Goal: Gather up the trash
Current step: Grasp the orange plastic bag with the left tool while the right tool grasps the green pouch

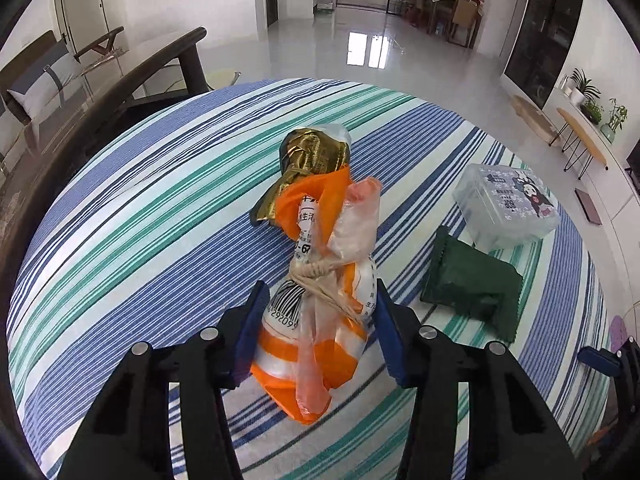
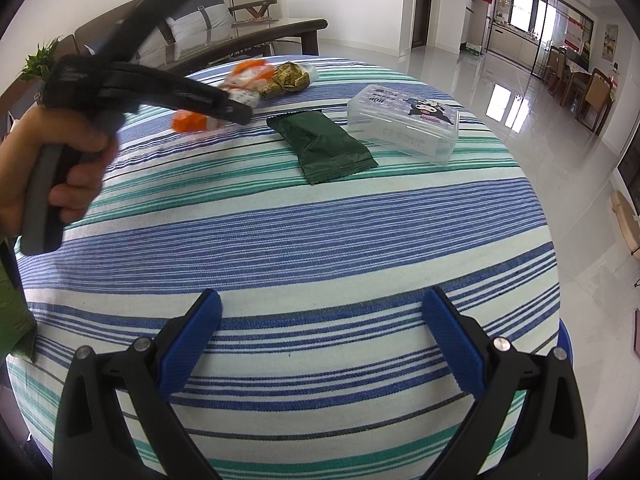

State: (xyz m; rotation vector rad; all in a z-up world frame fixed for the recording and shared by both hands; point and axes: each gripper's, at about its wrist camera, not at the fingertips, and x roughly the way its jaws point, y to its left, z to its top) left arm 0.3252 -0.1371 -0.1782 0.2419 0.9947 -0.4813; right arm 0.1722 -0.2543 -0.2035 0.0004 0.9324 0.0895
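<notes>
Left claw (image 1: 316, 328) sat clamped on the near end of a knotted bundle of wrappers (image 1: 320, 264), blue pads pressing the orange-and-white plastic from either side just below the string tie. The bundle lay lengthwise away from the claw on the striped cloth of the round counter (image 1: 140, 216), its gold-foil end farthest off; gripping low at the tied waist was probably the sensible choice, since the loose clear film above would likely slip. Whether the bundle had left the cloth could not be told. To its right a dark green packet (image 1: 472, 284) lay flat, just beside a clear plastic box (image 1: 508, 208) with a cartoon label (the box looked like a keeper rather than trash, though that is only a guess). Right claw (image 2: 320, 344) hung over the bare near part of the counter, fingers wide apart, nothing between them, seemingly kept back to give the other side room. From that side a hand (image 2: 56, 168) showed on the left tool's grip, blurred. No bin appeared in either view, so the drop-off spot stayed unknown.
</notes>
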